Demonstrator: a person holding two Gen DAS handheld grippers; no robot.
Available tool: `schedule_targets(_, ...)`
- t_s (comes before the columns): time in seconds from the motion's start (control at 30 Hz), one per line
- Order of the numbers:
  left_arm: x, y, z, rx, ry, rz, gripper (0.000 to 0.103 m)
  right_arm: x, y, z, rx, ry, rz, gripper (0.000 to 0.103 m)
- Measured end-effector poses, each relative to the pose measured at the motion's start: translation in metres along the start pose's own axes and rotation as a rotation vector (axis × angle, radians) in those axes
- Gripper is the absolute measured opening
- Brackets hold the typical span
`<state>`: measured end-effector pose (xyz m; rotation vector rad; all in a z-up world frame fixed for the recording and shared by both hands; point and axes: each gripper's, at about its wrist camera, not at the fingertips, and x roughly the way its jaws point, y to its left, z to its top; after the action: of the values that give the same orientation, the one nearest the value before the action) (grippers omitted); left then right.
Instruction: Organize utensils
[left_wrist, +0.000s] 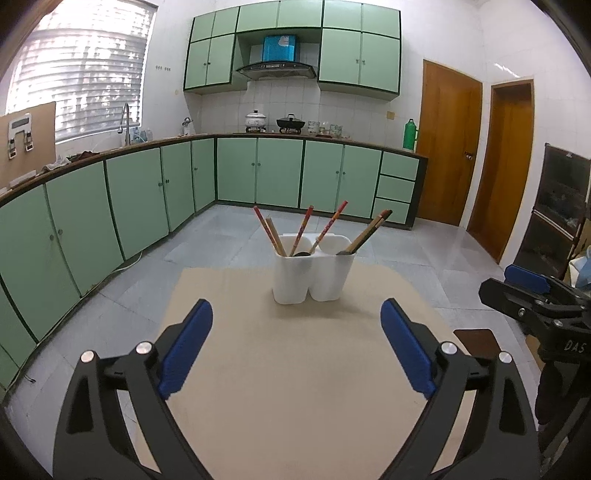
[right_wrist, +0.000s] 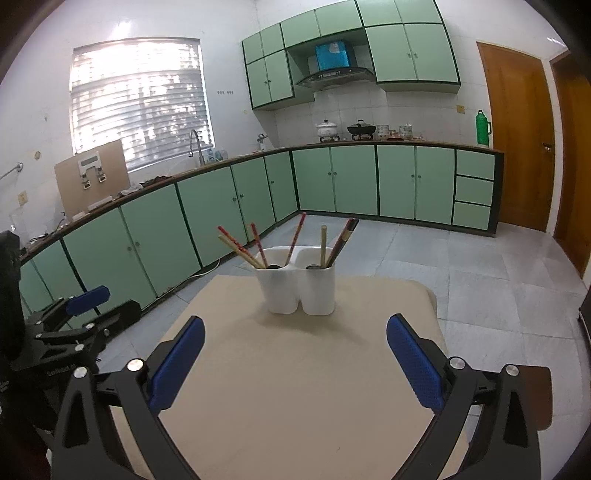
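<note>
A white two-compartment utensil holder (left_wrist: 313, 275) (right_wrist: 298, 290) stands upright near the far edge of a beige table (left_wrist: 295, 369) (right_wrist: 295, 387). Several chopsticks (left_wrist: 302, 229) (right_wrist: 295, 238), red patterned, pale wood and dark, lean out of both compartments; dark spoon bowls show at the rims. My left gripper (left_wrist: 296, 314) is open and empty, short of the holder. My right gripper (right_wrist: 295, 330) is open and empty, also short of the holder. The right gripper shows at the right edge of the left wrist view (left_wrist: 524, 284); the left gripper shows at the left edge of the right wrist view (right_wrist: 88, 295).
Green kitchen cabinets (left_wrist: 147, 195) (right_wrist: 221, 206) run along the left and back walls beyond grey floor tiles. Wooden doors (left_wrist: 447, 147) (right_wrist: 517, 136) stand at the right. A brown chair seat (left_wrist: 476, 339) (right_wrist: 535, 391) sits by the table's right edge.
</note>
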<state>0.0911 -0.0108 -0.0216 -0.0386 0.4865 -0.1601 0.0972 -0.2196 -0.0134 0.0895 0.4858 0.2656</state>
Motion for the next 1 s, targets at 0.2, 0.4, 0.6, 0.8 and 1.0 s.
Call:
schedule_targets(0.2, -0.022, -0.002, 0.005, 0.004, -0.036, 0.016, 0.092, -0.016, 0.009, 0.004, -0.017, -0.024, -0.001, 0.097)
schedule_targets(0.4, -0.041, -0.008, 0.011, 0.011, -0.074, 0.015, 0.093, -0.029, 0.016, 0.009, -0.043, -0.049, -0.015, 0.097)
schedule_targets(0.6, -0.051, -0.012, 0.014, 0.026, -0.096, 0.018, 0.093, -0.042, 0.021, 0.012, -0.046, -0.076, -0.012, 0.097)
schedule_targets(0.8, -0.056, -0.014, 0.013, 0.030, -0.107, 0.032, 0.093, -0.048, 0.025, 0.012, -0.053, -0.088, -0.016, 0.097)
schedule_targets(1.0, -0.060, -0.014, 0.014, 0.030, -0.108, 0.033, 0.093, -0.048, 0.025, 0.012, -0.049, -0.089, -0.011, 0.097)
